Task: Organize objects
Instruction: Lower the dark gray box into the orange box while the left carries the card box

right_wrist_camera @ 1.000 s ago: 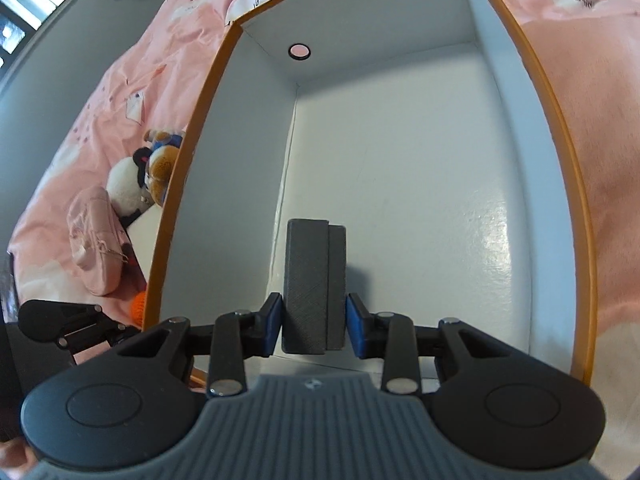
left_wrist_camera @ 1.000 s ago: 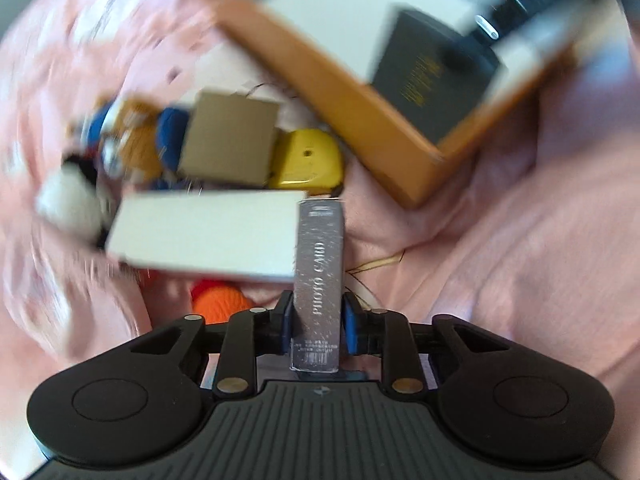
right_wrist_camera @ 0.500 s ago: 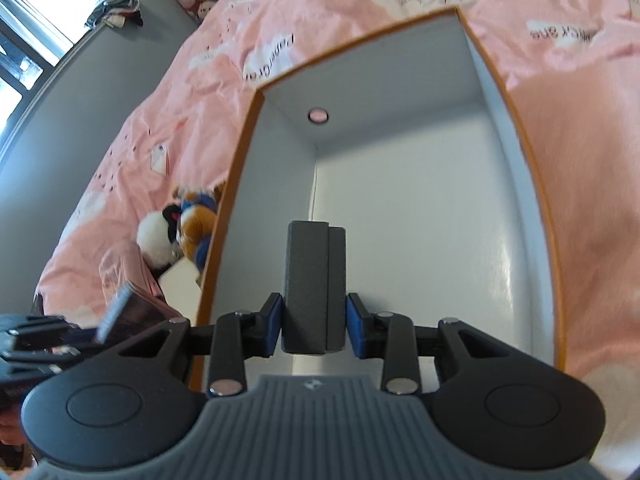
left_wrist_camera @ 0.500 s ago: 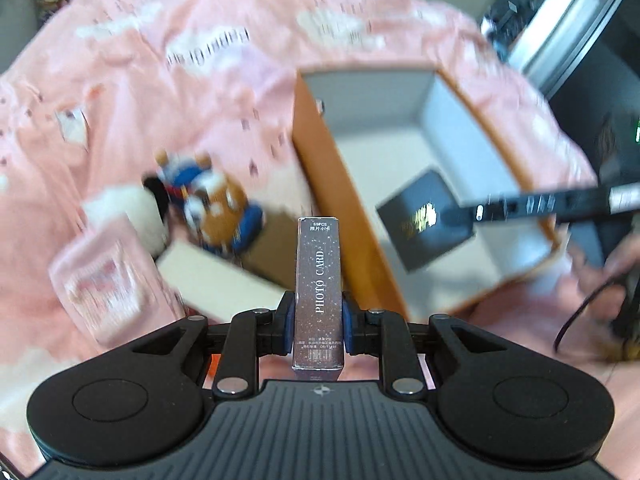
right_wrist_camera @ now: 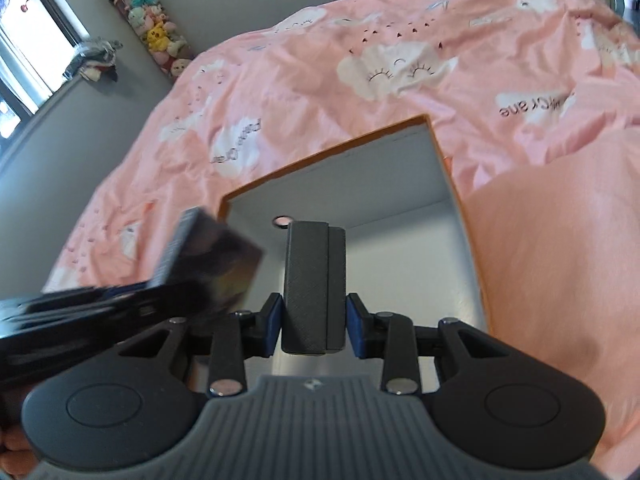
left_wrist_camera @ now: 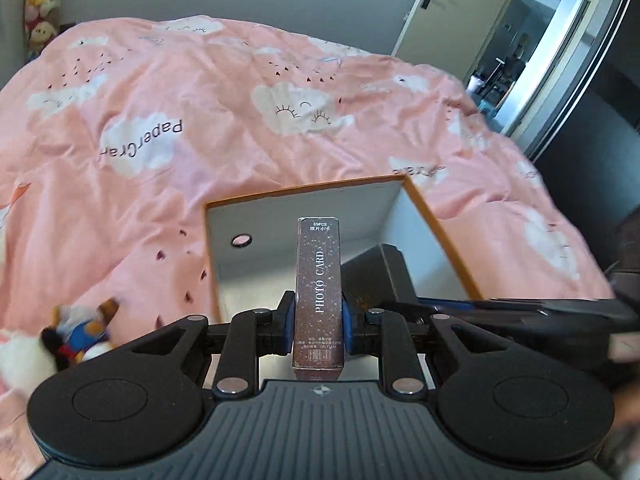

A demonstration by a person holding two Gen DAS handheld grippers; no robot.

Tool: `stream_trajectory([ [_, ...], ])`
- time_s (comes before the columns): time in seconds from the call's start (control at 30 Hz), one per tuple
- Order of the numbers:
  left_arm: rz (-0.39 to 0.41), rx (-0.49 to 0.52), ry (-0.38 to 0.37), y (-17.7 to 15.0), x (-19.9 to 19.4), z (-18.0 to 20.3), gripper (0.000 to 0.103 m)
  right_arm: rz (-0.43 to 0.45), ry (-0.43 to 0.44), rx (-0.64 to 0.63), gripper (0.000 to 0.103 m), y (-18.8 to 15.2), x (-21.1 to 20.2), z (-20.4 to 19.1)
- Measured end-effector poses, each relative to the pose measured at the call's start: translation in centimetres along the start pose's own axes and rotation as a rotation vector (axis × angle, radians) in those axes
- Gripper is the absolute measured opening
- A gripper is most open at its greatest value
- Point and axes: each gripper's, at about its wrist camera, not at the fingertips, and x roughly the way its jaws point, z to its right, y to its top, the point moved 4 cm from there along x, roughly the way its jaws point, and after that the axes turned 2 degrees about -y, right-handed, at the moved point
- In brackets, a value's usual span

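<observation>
Glittery photo card box (left_wrist_camera: 318, 292) sits clamped in my left gripper (left_wrist_camera: 317, 320); my right gripper (right_wrist_camera: 314, 322) pinches a dark grey case (right_wrist_camera: 314, 286) above the orange-edged box (right_wrist_camera: 460, 208)

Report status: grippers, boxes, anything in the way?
Left gripper shut on photo card box. Right gripper shut on dark box. Both over open bin; grippers crowd.

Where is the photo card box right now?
The photo card box is clamped upright in the left gripper, held above the near edge of the open orange box on the pink bedspread, just left of the right gripper's dark case.
</observation>
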Motion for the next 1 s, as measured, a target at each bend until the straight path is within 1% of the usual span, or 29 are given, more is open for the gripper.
stream_trajectory([
  [0.1,-0.01,0.028,0.048,-0.3,2.2,0.5,0.025,0.005,-0.051,-0.023,0.036,0.4,1.2,0.4],
  [0.17,-0.027,0.036,0.063,-0.6,3.2,0.4,0.025,0.017,-0.081,-0.037,0.036,0.6,1.9,0.5],
  [0.3,-0.088,0.047,0.081,-1.1,4.9,0.2,0.025,0.047,-0.139,-0.055,0.035,0.7,2.8,1.0],
  [0.37,-0.097,0.049,0.077,-1.2,5.4,0.1,0.025,0.06,-0.144,-0.053,0.035,0.8,3.0,1.1],
  [0.47,-0.109,0.047,0.09,-1.3,6.1,0.0,0.025,0.072,-0.144,-0.052,0.035,0.7,2.9,1.3],
  [0.57,-0.128,0.025,0.079,-1.4,6.8,-0.2,0.025,0.083,-0.152,-0.054,0.035,0.5,2.8,1.3],
  [0.73,-0.148,0.017,0.093,-1.4,7.4,-0.3,0.025,0.092,-0.154,-0.049,0.035,0.3,2.6,1.2],
  [0.87,-0.164,0.044,0.115,-1.5,7.6,-0.1,0.028,0.095,-0.152,-0.053,0.035,0.1,2.4,1.2],
  [1.0,-0.19,0.089,0.118,-1.7,7.6,0.1,0.03,0.098,-0.151,-0.056,0.035,-0.1,2.3,1.1],
])
